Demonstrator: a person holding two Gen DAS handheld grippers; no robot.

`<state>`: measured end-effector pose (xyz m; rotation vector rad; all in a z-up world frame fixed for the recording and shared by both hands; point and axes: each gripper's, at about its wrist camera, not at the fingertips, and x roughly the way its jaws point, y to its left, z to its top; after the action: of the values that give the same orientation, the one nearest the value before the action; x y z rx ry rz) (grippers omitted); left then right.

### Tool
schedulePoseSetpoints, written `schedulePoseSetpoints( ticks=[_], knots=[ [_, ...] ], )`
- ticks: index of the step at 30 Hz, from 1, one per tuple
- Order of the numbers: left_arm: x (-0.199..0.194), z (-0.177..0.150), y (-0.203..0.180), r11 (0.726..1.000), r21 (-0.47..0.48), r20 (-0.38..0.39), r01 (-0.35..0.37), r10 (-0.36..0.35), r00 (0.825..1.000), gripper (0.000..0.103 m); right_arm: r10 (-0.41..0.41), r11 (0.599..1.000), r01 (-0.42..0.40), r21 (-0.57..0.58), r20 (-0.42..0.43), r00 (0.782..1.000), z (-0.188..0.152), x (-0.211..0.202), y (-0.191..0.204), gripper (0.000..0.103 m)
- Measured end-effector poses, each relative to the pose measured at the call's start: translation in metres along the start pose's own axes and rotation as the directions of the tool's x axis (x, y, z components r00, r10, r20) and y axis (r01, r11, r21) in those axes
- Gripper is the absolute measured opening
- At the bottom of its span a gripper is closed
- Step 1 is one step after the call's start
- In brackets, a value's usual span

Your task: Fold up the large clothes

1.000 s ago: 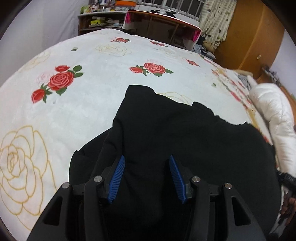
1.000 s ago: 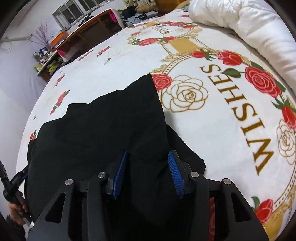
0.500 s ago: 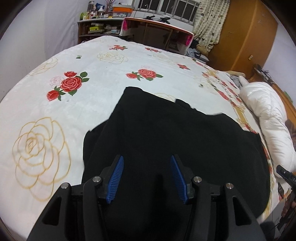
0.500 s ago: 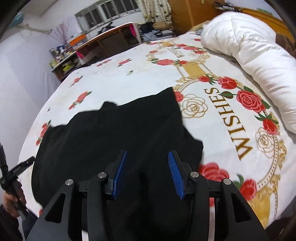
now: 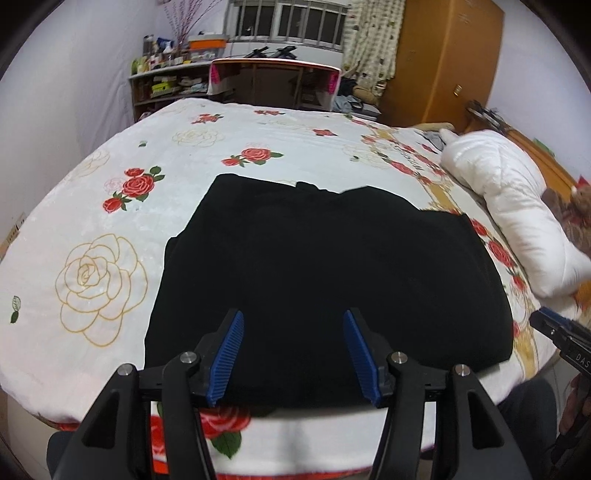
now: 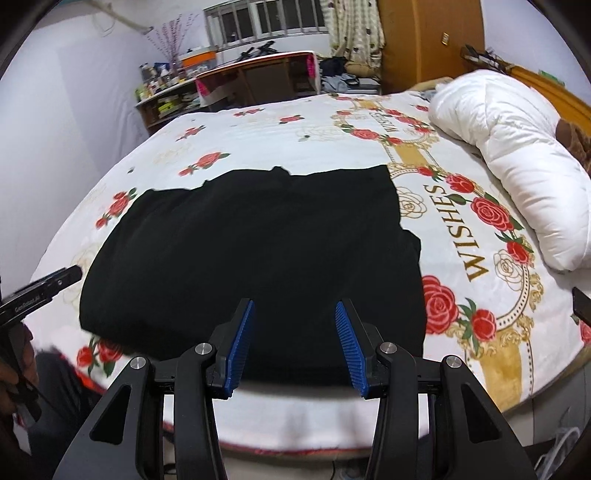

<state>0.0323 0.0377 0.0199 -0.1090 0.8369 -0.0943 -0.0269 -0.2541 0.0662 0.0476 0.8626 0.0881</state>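
Black garment [image 5: 325,258] lies spread flat on the bed [image 5: 110,206], near the front edge, on a white blanket w/ red roses and gold rose outlines. Shape is roughly rectangular; far edge is uneven w/ a small bump near the middle. In the right wrist view the garment [image 6: 258,251] sits just left of the gold "WISHES" lettering [image 6: 458,232], its right side showing a stepped edge where one layer sticks out past another.

Left gripper [image 5: 293,332] is held above the near edge of the garment, blue-padded fingers [image 5: 227,354] spread apart, nothing between them. Right gripper [image 6: 294,323] is the same: fingers [image 6: 349,347] wide apart, empty, above the garment's near edge. Can't tell whether either touches the cloth.

Each gripper shows at the edge of the other's view: right one at far right in the left wrist view, left one at far left in the right wrist view.

White duvet [image 6: 517,147] is bunched at the right side of the bed, well apart from the garment. Behind the bed: desk [image 5: 273,81], cluttered shelf [image 5: 166,85], barred window [image 5: 284,22], orange-brown wardrobe [image 5: 443,62].
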Motion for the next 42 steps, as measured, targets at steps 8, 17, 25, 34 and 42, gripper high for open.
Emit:
schedulePoseSetpoints(
  ticks=[8, 17, 25, 34, 42],
  knots=[
    [-0.012, -0.02, -0.021, 0.999, 0.043, -0.016, -0.012, 0.013, 1.0, 0.059, 0.006, 0.999, -0.005, -0.048, 0.009, 1.0, -0.019, -0.012, 0.027, 0.062],
    [-0.012, -0.027, -0.022, 0.999, 0.039, -0.031, -0.019, 0.021, 0.999, 0.059, 0.015, 0.997, -0.016, -0.075, -0.007, 1.0, -0.029, -0.013, 0.039, 0.062],
    [-0.011, -0.027, -0.023, 0.998, 0.05, -0.044, -0.04, 0.042, 0.998, 0.059, 0.012, 0.997, -0.013, -0.081, -0.016, 1.0, -0.03, -0.012, 0.042, 0.062],
    [-0.011, -0.028, -0.024, 0.999, 0.043, -0.044, -0.023, 0.025, 0.999, 0.059, 0.009, 0.997, -0.011, -0.08, -0.015, 1.0, -0.03, -0.011, 0.042, 0.062],
    [-0.011, -0.029, -0.024, 0.999, 0.043, -0.049, -0.031, 0.033, 0.998, 0.059, 0.008, 0.997, -0.01, -0.083, -0.019, 1.0, -0.03, -0.011, 0.042, 0.062]
  ],
)
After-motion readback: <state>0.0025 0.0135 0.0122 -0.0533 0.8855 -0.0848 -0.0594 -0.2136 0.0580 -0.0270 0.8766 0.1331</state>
